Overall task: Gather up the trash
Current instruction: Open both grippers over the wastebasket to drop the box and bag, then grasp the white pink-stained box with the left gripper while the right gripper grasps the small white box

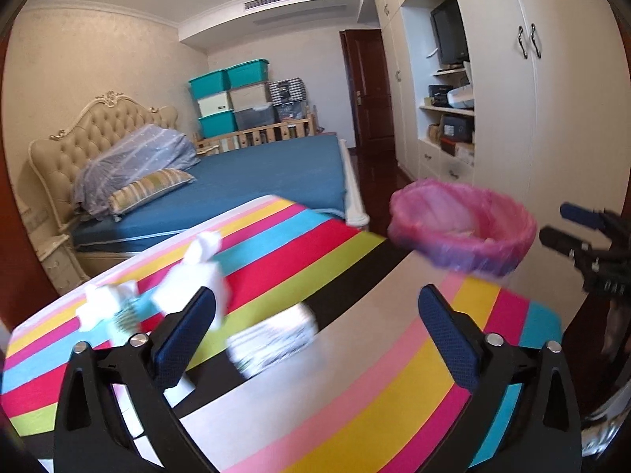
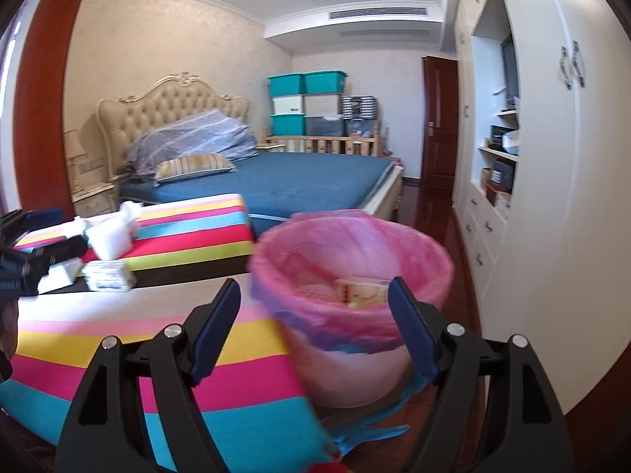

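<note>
Both tools spread and empty: left tool (image 1: 315,335) faces a small, blurred white printed carton (image 1: 272,337) on the striped worktop (image 1: 355,386), likely light and crushable, best pinched across its short sides; right tool (image 2: 315,331) faces the pink-lined bin (image 2: 355,260).

The right hand-held gripper (image 2: 315,329) has its jaws spread with nothing between the pads, in front of a bin lined with a pink bag (image 2: 351,287) that holds a small yellowish box (image 2: 361,291). To the left, a rainbow-striped surface (image 2: 189,228) carries crumpled white tissue (image 2: 112,236) and a small printed packet (image 2: 107,274). The left hand-held gripper (image 2: 23,252) shows at the left edge, and a blue bed (image 2: 292,181) lies behind.
</note>
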Available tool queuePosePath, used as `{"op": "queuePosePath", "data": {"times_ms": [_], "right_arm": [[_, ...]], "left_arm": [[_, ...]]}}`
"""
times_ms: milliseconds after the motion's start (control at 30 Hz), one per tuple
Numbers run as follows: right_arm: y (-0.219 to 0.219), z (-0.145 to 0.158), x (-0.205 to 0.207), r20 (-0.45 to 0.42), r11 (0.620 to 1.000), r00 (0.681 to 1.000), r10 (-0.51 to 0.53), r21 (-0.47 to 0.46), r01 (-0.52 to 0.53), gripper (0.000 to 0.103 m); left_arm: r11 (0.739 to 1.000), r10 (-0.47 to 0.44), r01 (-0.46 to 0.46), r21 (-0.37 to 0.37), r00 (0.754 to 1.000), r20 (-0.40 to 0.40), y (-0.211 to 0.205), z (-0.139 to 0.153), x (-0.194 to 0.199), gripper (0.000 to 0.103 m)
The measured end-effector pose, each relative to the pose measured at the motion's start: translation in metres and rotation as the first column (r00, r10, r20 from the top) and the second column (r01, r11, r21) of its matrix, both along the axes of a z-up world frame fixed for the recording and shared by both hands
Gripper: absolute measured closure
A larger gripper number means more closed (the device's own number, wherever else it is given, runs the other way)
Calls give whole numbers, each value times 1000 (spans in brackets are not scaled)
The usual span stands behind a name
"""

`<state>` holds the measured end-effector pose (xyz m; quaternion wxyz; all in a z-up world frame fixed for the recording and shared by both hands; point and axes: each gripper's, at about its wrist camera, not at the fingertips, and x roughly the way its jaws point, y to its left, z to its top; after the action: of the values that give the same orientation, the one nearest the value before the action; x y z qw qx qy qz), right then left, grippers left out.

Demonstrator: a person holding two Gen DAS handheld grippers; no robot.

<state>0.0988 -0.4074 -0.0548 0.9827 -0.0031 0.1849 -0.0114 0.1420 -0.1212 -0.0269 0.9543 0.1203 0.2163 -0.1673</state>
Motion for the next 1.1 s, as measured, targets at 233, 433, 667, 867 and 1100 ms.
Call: {"op": "queuePosePath", "data": {"times_ms": [233,433,667,867,1100], "right_arm": [[67,-3,19,-53,991,991,127,-46,-129,27],[125,-10,40,-118,962,964,237,-112,-250,23],[178,-16,83,-250,894,903,349,-202,-401,19],[192,-20,122,-312,869,862,399,-172,-465,19],[221,-29,137,-373,773,793,481,-246,-584,19]], "left_arm": [[990,141,-142,-21,989,-48,85,-12,-27,6],[962,264,-269,-42,959,-101,146,-26,-35,6],[938,328,-341,-66,932,-150,190,-26,-26,6],[962,261,-273,-29,942,-212,201,-30,0,7],[982,174,-190,-19,931,-322,198,-49,29,7]]}}
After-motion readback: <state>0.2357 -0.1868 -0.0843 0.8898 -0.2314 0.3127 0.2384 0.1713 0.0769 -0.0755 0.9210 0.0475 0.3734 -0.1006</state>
